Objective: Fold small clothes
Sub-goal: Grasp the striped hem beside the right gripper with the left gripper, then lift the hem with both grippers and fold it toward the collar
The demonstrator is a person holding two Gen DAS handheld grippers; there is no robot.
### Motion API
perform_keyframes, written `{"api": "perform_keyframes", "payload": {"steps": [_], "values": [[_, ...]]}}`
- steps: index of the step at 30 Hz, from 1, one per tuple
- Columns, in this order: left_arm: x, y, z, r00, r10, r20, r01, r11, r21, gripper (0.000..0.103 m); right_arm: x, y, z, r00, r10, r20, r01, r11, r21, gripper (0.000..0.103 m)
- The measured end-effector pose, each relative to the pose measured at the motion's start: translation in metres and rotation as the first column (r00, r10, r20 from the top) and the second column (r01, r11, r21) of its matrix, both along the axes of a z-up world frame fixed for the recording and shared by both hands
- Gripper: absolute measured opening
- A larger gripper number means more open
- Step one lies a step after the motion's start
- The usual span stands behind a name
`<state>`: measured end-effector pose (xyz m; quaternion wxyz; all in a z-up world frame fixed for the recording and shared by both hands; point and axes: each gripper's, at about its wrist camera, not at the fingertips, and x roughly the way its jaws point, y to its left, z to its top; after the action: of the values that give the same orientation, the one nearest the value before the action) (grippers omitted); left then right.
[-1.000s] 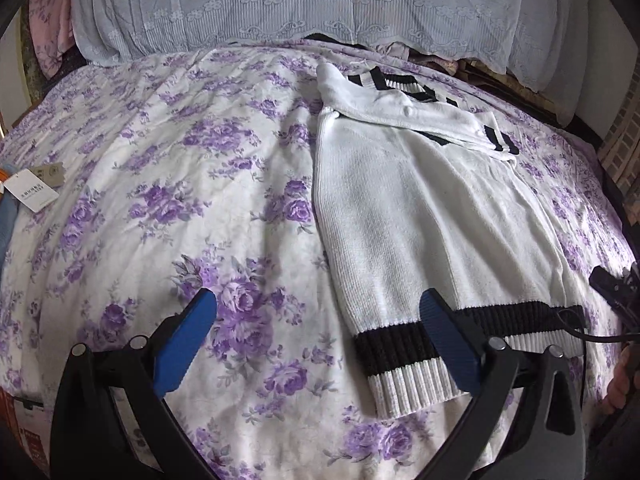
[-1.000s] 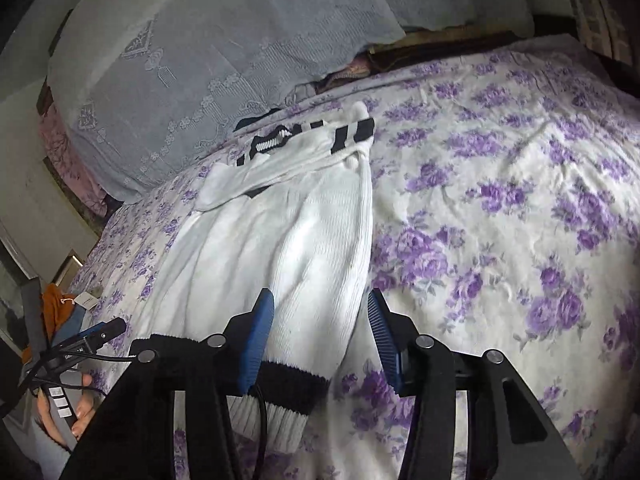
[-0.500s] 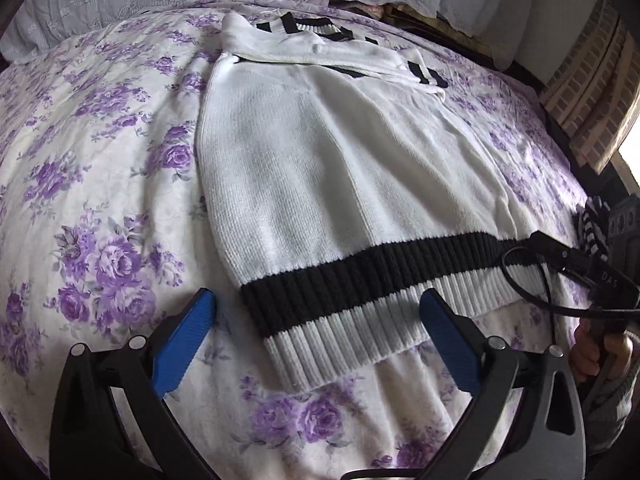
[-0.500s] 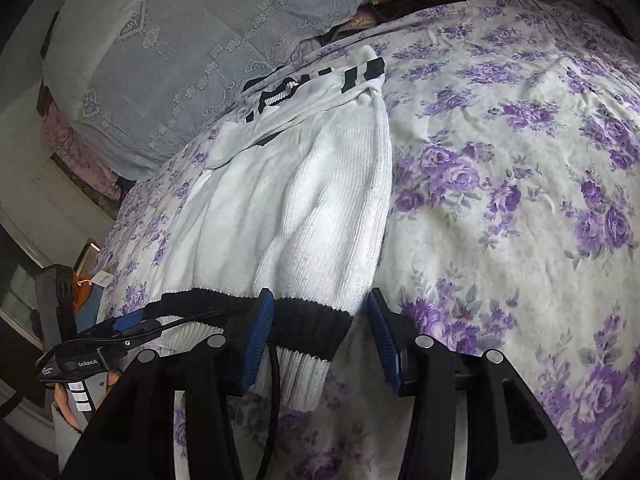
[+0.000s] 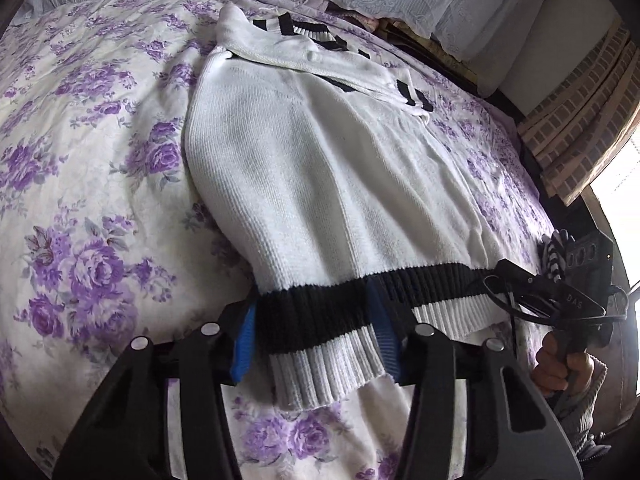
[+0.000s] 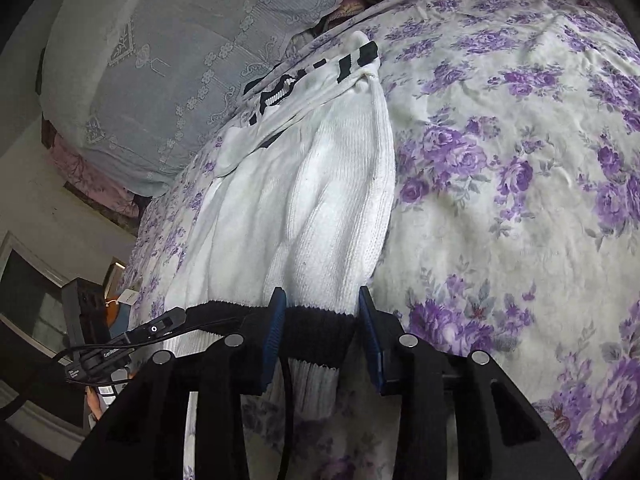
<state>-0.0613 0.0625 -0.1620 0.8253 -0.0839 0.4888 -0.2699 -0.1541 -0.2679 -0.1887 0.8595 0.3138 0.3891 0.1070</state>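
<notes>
Purple roses cover the white bed sheet point(image 5: 92, 184), and a pale lace cover point(image 6: 160, 80) is heaped at the far end of the bed. On the sheet lies a white knitted sweater with black stripes point(image 5: 320, 184). It is long and narrow, with its sides folded in. A sleeve with black bands lies across its far end. At the near end runs a wide black ribbed band, then a white ribbed edge.

The left hand-held gripper point(image 5: 314, 340) has just been closing, and its blue pads squeeze the near left corner of that ribbed edge. The right hand-held gripper point(image 6: 322, 340) has also been closing. The near right corner sits between its blue pads; the left pad touches the black band, and I cannot tell if the right one does.
</notes>
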Motion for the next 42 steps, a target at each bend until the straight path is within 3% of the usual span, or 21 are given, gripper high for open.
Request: {"api": "perform_keyframes", "payload": {"steps": [2, 6, 8, 10, 11, 12, 13, 16, 18, 22, 23, 25, 29, 37, 42], "values": [[-0.001, 0.001, -0.001, 1.000, 0.005, -0.009, -0.005, 1.000, -0.003, 0.051, -0.003, -0.001, -0.002, 1.000, 0.002, -0.008, -0.002, 1.000, 0.013, 0.036], [0.005, 0.003, -0.004, 0.999, -0.005, -0.048, 0.001, 0.997, -0.073, 0.068, -0.002, -0.001, -0.003, 1.000, 0.002, -0.018, -0.002, 1.000, 0.016, 0.036], [0.005, -0.004, -0.003, 0.999, -0.014, -0.031, 0.012, 0.999, -0.052, 0.069, 0.001, 0.002, -0.003, 1.000, -0.001, -0.015, 0.001, 1.000, 0.003, 0.037], [0.003, -0.009, -0.002, 1.000, -0.018, -0.002, 0.018, 1.000, -0.022, 0.064, 0.004, 0.002, -0.002, 1.000, -0.015, -0.004, 0.015, 1.000, 0.012, 0.034], [0.003, -0.008, -0.001, 1.000, -0.013, 0.006, 0.013, 1.000, -0.020, 0.049, 0.003, -0.002, -0.003, 0.999, -0.034, 0.002, 0.033, 0.999, 0.033, 0.021], [0.003, -0.005, 0.000, 1.000, -0.009, 0.003, 0.009, 0.999, -0.040, 0.031, 0.002, -0.004, -0.003, 0.999, -0.034, 0.014, 0.033, 0.998, 0.062, 0.020], [0.004, 0.000, 0.000, 1.000, -0.002, -0.002, 0.002, 0.998, -0.067, 0.022, 0.000, -0.004, -0.002, 0.999, -0.036, 0.027, 0.034, 0.997, 0.070, 0.019], [0.005, 0.003, 0.002, 1.000, 0.007, 0.009, -0.006, 0.998, -0.068, 0.019, 0.002, 0.003, 0.002, 0.999, -0.006, 0.036, 0.005, 1.000, 0.026, 0.020], [0.010, -0.001, -0.005, 1.000, 0.018, -0.019, -0.018, 0.999, -0.033, 0.027, 0.006, 0.002, -0.006, 1.000, -0.006, 0.008, 0.006, 0.999, 0.044, 0.021], [0.020, 0.010, -0.012, 0.996, 0.035, -0.081, -0.044, 0.992, -0.118, 0.026, 0.006, 0.002, -0.006, 1.000, -0.001, 0.011, 0.001, 0.999, 0.051, 0.020], [0.020, 0.012, -0.012, 0.996, 0.037, -0.081, -0.047, 0.991, -0.123, 0.021, 0.005, 0.003, -0.004, 1.000, -0.006, 0.022, 0.005, 0.999, 0.044, 0.019], [0.015, 0.012, -0.006, 0.998, 0.044, -0.046, -0.049, 0.992, -0.114, 0.018, -0.001, 0.003, 0.005, 0.998, -0.017, 0.065, 0.015, 0.999, 0.031, 0.018], [0.002, 0.008, 0.024, 0.994, 0.047, 0.095, -0.040, 0.996, -0.074, 0.018, -0.005, 0.001, 0.029, 0.988, -0.022, 0.152, 0.020, 1.000, 0.013, 0.017], [0.024, -0.002, 0.054, 0.981, 0.063, 0.186, -0.064, 0.998, -0.002, 0.018, 0.017, 0.000, 0.055, 0.979, -0.014, 0.204, 0.023, 0.999, -0.042, 0.016], [0.037, -0.011, 0.066, 0.958, 0.077, 0.278, -0.104, 0.991, 0.084, 0.018, 0.035, 0.001, 0.065, 0.973, -0.013, 0.229, 0.027, 0.998, -0.062, 0.016]]}}
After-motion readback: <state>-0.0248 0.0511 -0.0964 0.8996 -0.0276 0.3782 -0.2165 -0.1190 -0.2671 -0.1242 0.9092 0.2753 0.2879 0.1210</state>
